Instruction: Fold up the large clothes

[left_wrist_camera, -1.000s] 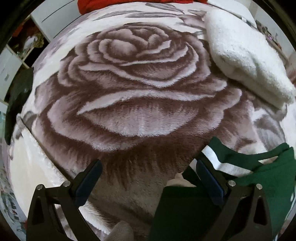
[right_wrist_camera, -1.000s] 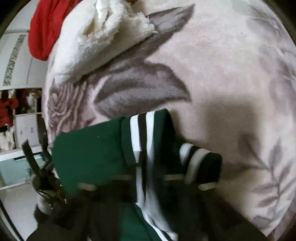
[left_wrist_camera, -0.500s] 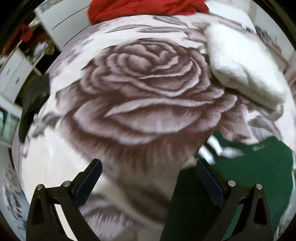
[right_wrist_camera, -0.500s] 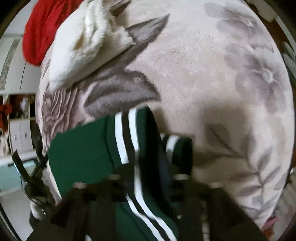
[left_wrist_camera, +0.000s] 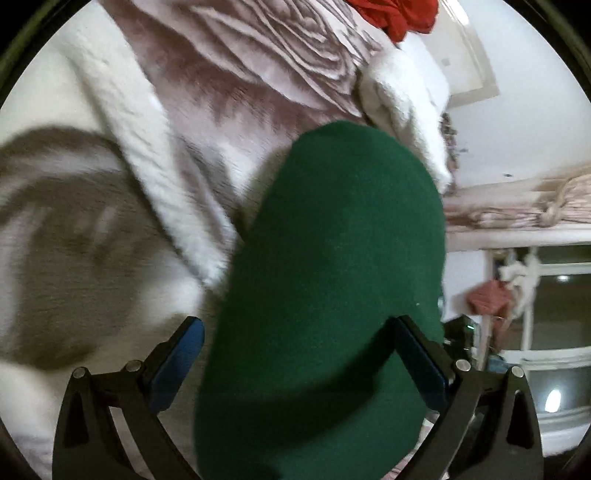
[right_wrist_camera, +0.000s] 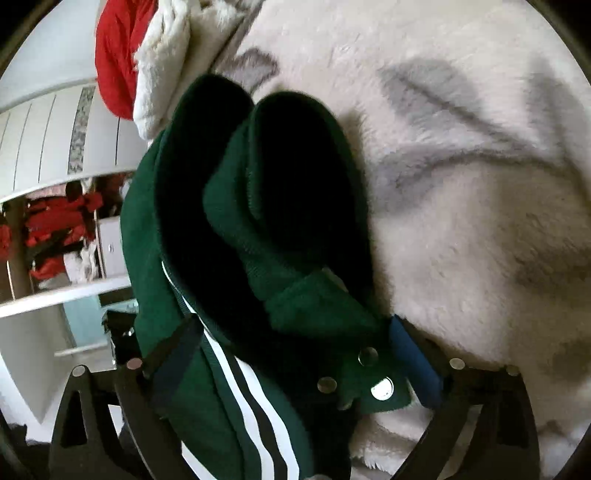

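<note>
A dark green jacket [left_wrist_camera: 332,258] with white stripes lies bunched on the rose-patterned blanket [left_wrist_camera: 258,66]. In the left wrist view its plain green fold fills the space between the spread fingers of my left gripper [left_wrist_camera: 297,354], which is open; the left pad stands clear of the cloth. In the right wrist view the jacket [right_wrist_camera: 221,258] shows its striped band, rolled folds and metal snaps. My right gripper [right_wrist_camera: 291,350] hangs low over it, jaws opening wide, with the cloth lying loose between the fingers.
A folded white fluffy blanket [left_wrist_camera: 402,99] and a red cloth [left_wrist_camera: 399,14] lie at the far end of the bed. A white wardrobe and shelves [right_wrist_camera: 55,122] stand beyond the bed's edge. The pale fleece [right_wrist_camera: 461,184] stretches to the right of the jacket.
My right gripper has let go of the striped green jacket and sunk closer to it. The left gripper has swung and rolled so the jacket now sits between its fingers.
</note>
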{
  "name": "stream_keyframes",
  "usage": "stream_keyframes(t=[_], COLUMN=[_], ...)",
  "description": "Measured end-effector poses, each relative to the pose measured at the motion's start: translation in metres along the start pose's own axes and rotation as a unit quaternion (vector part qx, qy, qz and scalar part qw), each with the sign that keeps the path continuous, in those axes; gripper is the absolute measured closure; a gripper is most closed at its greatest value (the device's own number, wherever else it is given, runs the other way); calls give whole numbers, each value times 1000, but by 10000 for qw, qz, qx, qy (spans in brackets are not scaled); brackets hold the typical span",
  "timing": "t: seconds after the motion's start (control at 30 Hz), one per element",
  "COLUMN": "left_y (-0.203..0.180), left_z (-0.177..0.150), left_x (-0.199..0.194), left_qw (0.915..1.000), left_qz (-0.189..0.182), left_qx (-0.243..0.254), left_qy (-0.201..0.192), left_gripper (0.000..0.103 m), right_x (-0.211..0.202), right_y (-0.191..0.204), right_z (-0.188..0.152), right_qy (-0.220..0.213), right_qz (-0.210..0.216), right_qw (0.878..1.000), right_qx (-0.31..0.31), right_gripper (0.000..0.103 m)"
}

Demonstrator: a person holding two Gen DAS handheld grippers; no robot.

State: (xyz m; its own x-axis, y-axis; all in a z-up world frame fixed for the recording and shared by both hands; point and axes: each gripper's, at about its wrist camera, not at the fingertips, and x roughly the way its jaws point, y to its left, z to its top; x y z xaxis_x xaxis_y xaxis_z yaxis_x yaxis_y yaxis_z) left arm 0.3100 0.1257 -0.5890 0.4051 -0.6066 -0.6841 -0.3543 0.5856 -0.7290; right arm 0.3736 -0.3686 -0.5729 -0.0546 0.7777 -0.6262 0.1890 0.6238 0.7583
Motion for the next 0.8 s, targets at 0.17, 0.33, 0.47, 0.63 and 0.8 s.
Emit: stream_keyframes(t=[0.17,0.33,0.47,0.63,0.8], left_y=[-3,-2,4,9,-3], left_z=[13,23,22,21,20], left_x=[17,30,26,22,13], left_qw=[9989,9975,9967,9960,9972], left_qz=[-390,-573,-720,-821,-720], left_qx=[94,157,94,-20,104], left_qy=[244,384,376,343,194], left_gripper=[0,0,0,0,0], right_x=[4,28,61,91,101], right_y=[-4,1,19,33,50], right_z=[1,12,17,23,15], right_qy=[355,673,1156,1199,954], right_qz=[-8,432,1003,1545,1109], right_qw=[9991,9963,9869,9800,9886], right_qx=[-231,-304,-510,-365,-345], right_gripper=[2,0,0,0,16])
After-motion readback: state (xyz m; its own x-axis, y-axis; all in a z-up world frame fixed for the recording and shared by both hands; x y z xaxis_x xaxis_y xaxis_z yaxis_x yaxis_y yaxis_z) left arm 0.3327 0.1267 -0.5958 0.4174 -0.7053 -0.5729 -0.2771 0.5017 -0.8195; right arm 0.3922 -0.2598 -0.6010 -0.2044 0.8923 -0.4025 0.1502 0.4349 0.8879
